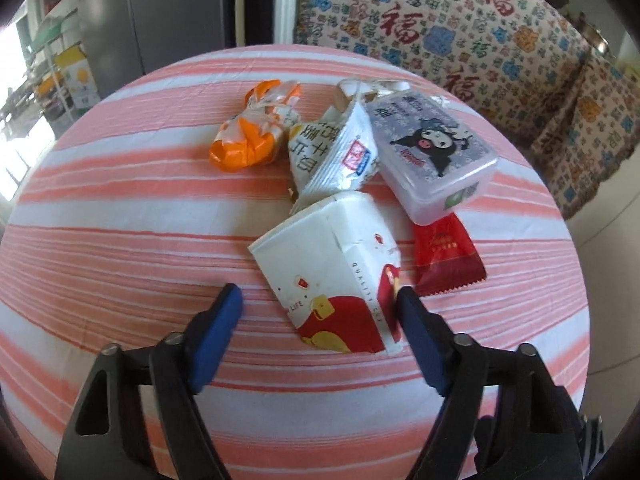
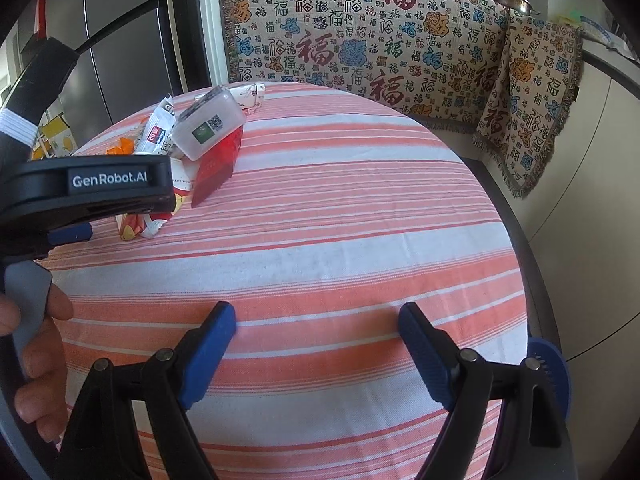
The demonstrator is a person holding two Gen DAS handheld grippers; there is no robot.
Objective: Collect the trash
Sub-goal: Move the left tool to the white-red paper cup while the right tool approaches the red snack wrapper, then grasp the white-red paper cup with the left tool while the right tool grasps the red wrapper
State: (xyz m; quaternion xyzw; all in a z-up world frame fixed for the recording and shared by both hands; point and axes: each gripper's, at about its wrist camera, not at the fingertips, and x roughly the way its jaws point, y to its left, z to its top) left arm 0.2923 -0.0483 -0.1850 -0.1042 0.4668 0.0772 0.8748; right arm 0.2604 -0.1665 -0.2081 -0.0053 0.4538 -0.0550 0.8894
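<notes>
Collecting has barely begun: the left gripper point(image 1: 320, 300) has its fingers apart around the white carton point(image 1: 336, 268), not yet clamped. Every wrapper and the box point(image 1: 436, 156) lie on the striped surface point(image 1: 120, 208). The right gripper point(image 2: 316, 316) hovers apart, empty.

The round bench point(image 1: 120, 208) wears a cloth of salmon-pink and white stripes. On it, bunched together toward the far side, lie an orange-and-white wrapper point(image 1: 256, 128), a white crumpled packet with Chinese lettering point(image 1: 332, 156), a white-and-red paper carton point(image 1: 340, 268) tipped on its side, and a flat red sachet point(image 1: 444, 256). A clear plastic box with a cartoon lid point(image 1: 436, 156) sits tilted, its near end resting over the sachet.
</notes>
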